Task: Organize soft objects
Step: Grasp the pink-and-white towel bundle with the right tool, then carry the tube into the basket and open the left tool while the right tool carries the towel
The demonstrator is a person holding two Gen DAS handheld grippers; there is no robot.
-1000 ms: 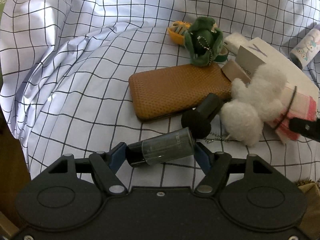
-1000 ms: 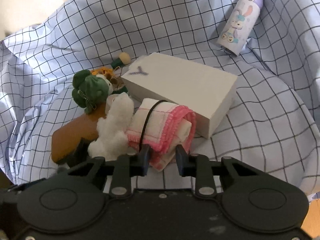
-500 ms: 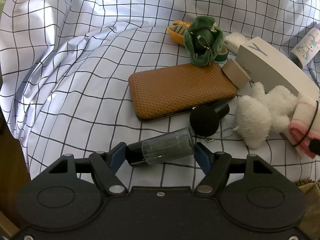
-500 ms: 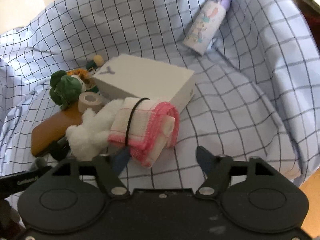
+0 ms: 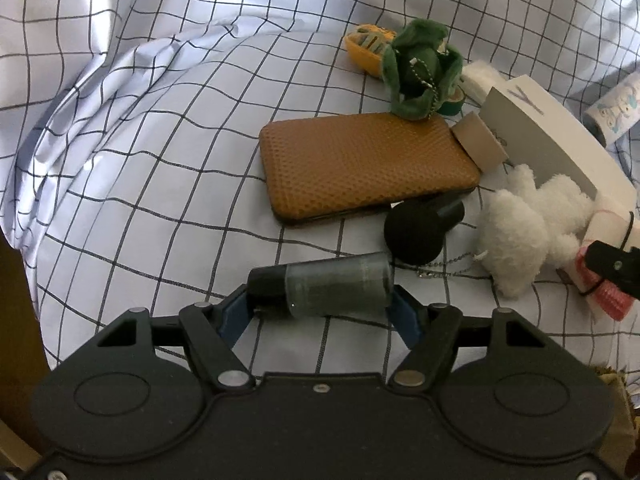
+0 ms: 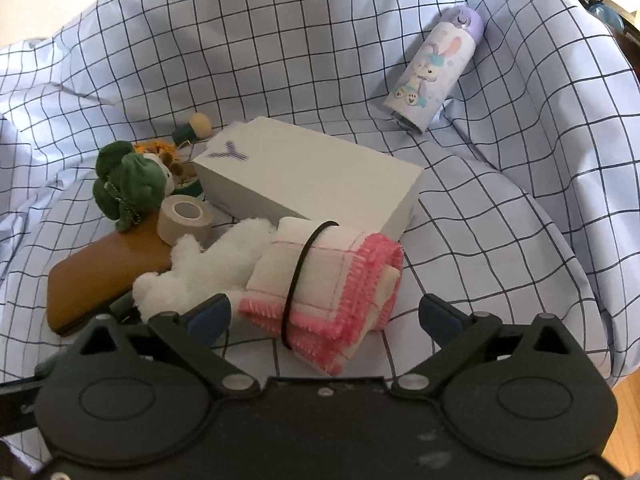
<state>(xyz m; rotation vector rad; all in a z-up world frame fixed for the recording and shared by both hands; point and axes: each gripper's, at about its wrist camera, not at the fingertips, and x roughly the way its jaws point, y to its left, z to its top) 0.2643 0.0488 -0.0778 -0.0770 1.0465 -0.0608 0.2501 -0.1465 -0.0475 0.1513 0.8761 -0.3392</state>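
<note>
My left gripper [image 5: 320, 312] is shut on a small dark see-through bottle [image 5: 336, 290], held sideways just above the checked cloth [image 5: 160, 140]. My right gripper [image 6: 323, 314] has its jaws opening wide. A rolled pink-edged towel [image 6: 328, 280] with a black band lies between them, untouched by the pads. A white plush [image 6: 208, 272] rests against the towel's left side. A green plush [image 6: 128, 188] with a ball chain sits further left at the end of a brown case [image 6: 100, 276]. In the left wrist view the white plush [image 5: 528, 228] lies at the right.
A white box [image 6: 312, 172] stands right behind the towel, with a tan tape roll [image 6: 184, 216] at its left corner. A rabbit-print flask [image 6: 436, 76] lies at the back right. A black round-headed object [image 5: 420, 232] lies next to the held bottle, and a yellow item [image 5: 364, 48] beyond the green plush.
The right gripper has let go of the towel and spread its jaws wide. Towel and white plush have sunk onto the cloth by the box. The left gripper keeps the bottle.
</note>
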